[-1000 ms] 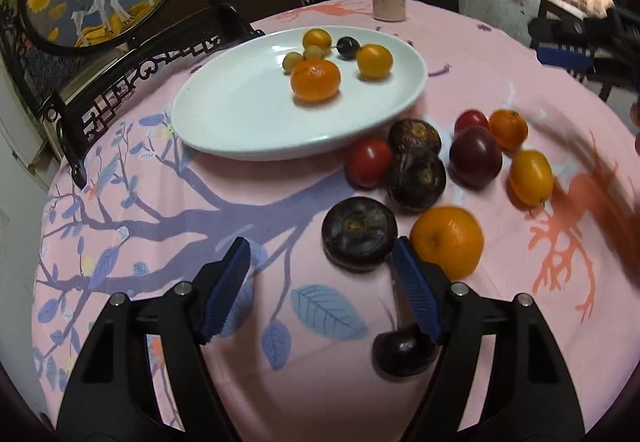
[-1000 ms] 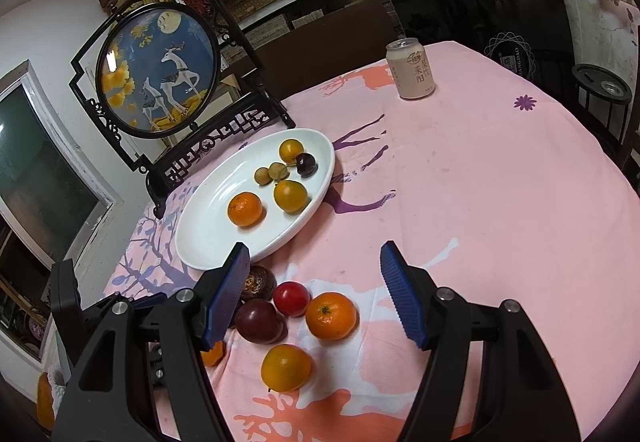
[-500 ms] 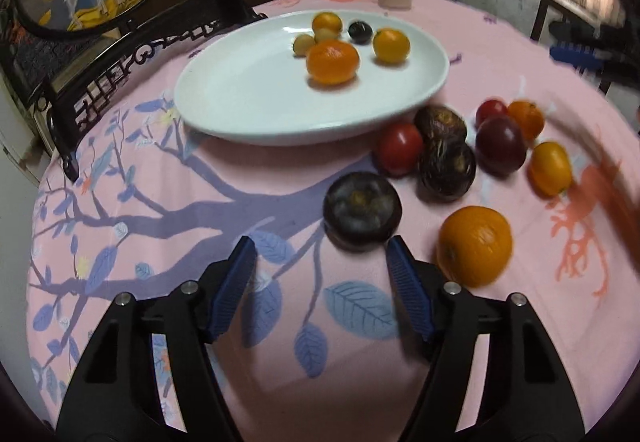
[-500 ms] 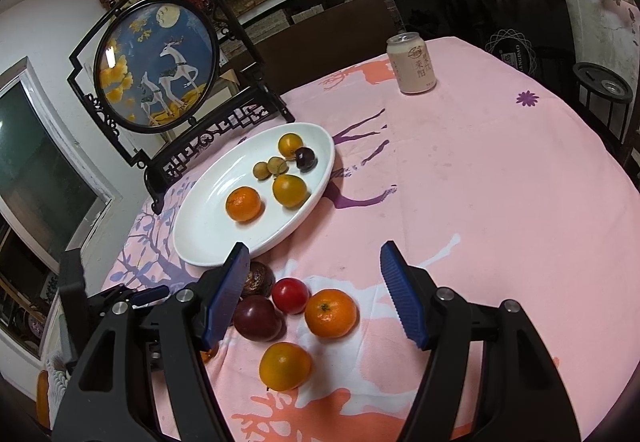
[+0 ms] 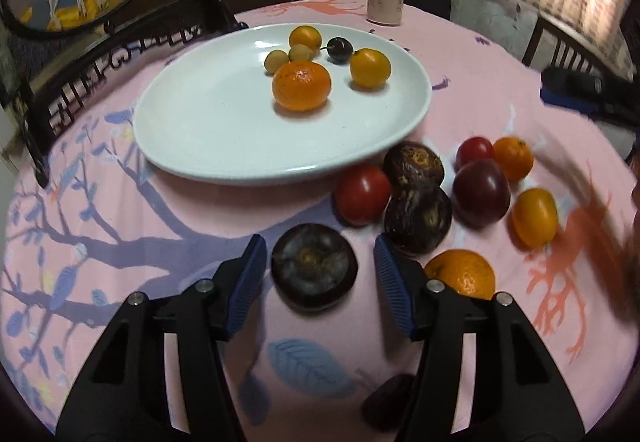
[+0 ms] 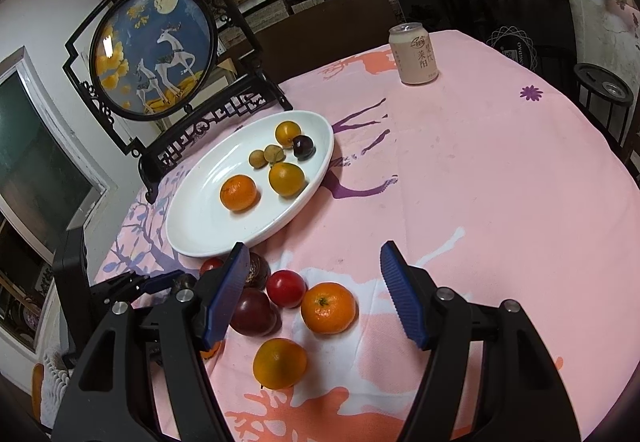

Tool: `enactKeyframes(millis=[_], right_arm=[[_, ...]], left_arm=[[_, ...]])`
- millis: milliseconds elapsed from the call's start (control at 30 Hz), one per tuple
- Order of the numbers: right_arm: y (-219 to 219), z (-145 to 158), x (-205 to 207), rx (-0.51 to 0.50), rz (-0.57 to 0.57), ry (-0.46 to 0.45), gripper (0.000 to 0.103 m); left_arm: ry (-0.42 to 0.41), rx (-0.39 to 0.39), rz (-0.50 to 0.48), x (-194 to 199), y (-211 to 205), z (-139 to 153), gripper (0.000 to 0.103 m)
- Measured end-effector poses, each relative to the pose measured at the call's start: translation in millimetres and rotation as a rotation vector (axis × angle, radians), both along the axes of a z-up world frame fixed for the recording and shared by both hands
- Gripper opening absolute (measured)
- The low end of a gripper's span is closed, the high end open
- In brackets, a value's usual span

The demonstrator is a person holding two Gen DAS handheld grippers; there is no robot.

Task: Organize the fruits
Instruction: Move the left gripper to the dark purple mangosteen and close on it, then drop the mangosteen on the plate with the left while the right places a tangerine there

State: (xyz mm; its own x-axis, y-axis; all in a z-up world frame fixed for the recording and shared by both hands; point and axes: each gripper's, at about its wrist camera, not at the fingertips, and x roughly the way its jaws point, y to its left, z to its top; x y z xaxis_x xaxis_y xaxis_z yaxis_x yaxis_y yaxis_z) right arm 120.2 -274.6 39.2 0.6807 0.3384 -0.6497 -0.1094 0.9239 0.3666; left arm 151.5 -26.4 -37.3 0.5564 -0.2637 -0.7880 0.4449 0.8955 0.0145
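Closing around a dark, flattened round fruit [image 5: 314, 272], the left gripper [image 5: 319, 268] had its blue ribbed pads either side of it, a thin gap showing on both; no contact yet. Fruit skin was near-black, dull, with a brownish dimple at its centre; it lay on the pink tablecloth [image 5: 472, 82] just in front of the white oval plate [image 5: 208, 114]. Plate held a mandarin [image 5: 302, 85], two yellow-orange fruits, two small tan ones and a dark cherry. Loose beside the plate: red tomato [image 5: 362, 194], two more brown-black fruits, a purple plum [image 5: 481, 192], further oranges. Right gripper [image 6: 312, 292] hung with jaws moderately wide, nothing clasped, above the loose cluster.
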Motion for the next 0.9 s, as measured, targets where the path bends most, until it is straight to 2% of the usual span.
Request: enactKeyframes(millis=[67,100,367,700,733,767,900], right_arm=[[1,-3,1,-0.015,-0.001,0.011,0.068],[1,-4,2,-0.018,-0.001,0.017,0.068],[4,-19,2,-0.038,0.020,0.085,0.068],[23,-45,9,-0.128,0.073,0.175,0.043],[24,-46,9,-0.131,0.078,0.171,0.043],[26,-45,9,-0.144,0.081,0.158,0.038],[30,-44,6,-0.173,0.088,0.137,0.036]], left_arm=[[0.006,0.013,0.010,-4,1,0,0.044],[0.001,0.032,0.025,-8,2,-1,0.042],[-0.036,0.079,0.143,-28,15,4,0.042],[-0.006,0.028,0.219,-19,32,6,0.042],[-0.005,0.020,0.221,-19,33,7,0.042],[-0.006,0.018,0.222,-20,33,8,0.042],[-0.022,0.009,0.231,-22,32,13,0.042]])
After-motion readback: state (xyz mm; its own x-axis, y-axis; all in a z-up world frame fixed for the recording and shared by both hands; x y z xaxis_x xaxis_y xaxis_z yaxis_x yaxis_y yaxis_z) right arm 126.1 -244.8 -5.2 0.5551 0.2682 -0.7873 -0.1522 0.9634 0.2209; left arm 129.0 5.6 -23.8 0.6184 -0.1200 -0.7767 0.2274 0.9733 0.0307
